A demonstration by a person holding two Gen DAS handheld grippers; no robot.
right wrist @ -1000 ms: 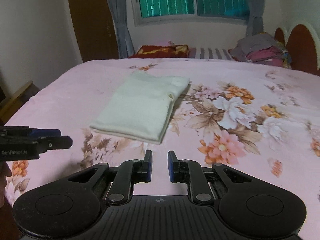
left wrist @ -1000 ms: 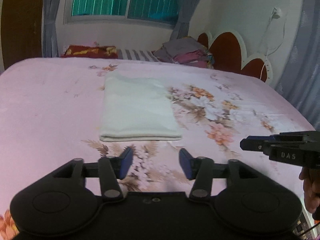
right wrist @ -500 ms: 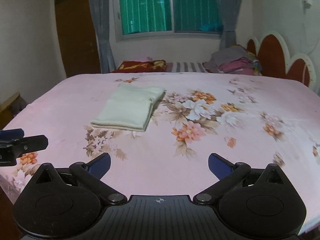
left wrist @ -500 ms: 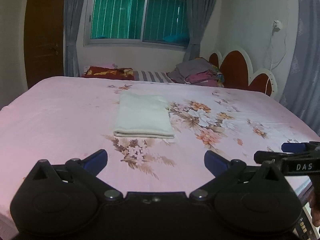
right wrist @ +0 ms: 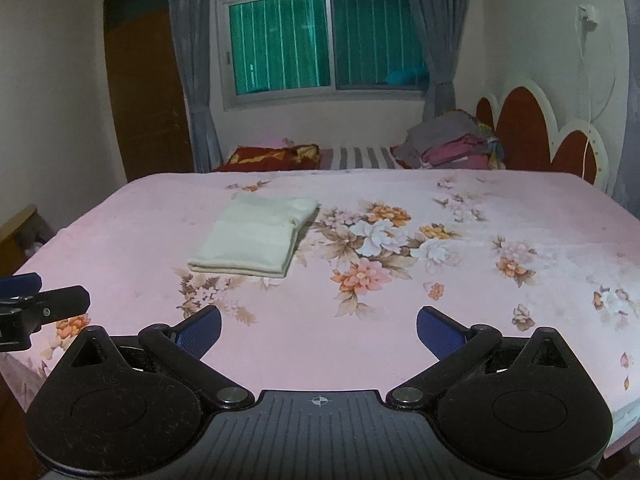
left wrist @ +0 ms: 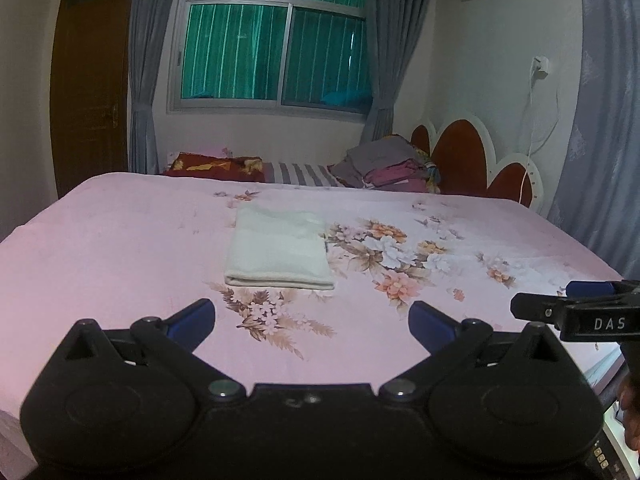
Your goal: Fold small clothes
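A pale cream garment (left wrist: 278, 248) lies folded into a neat rectangle on the pink floral bedspread (left wrist: 120, 248); it also shows in the right wrist view (right wrist: 252, 238). My left gripper (left wrist: 312, 320) is open and empty, held back near the bed's front edge, well short of the garment. My right gripper (right wrist: 318, 330) is open and empty, also near the front edge. Each gripper shows at the side of the other's view: the right one (left wrist: 576, 312) and the left one (right wrist: 36, 308).
A pile of grey and maroon clothes (left wrist: 388, 168) and a red patterned cushion (left wrist: 212, 166) sit at the far end of the bed. A red scalloped headboard (left wrist: 480, 164) stands at the right. A wooden door (right wrist: 148, 96) is at the left.
Both grippers pulled back from the folded garment and rose, and both opened wide from a narrower gap. The garment has not moved.
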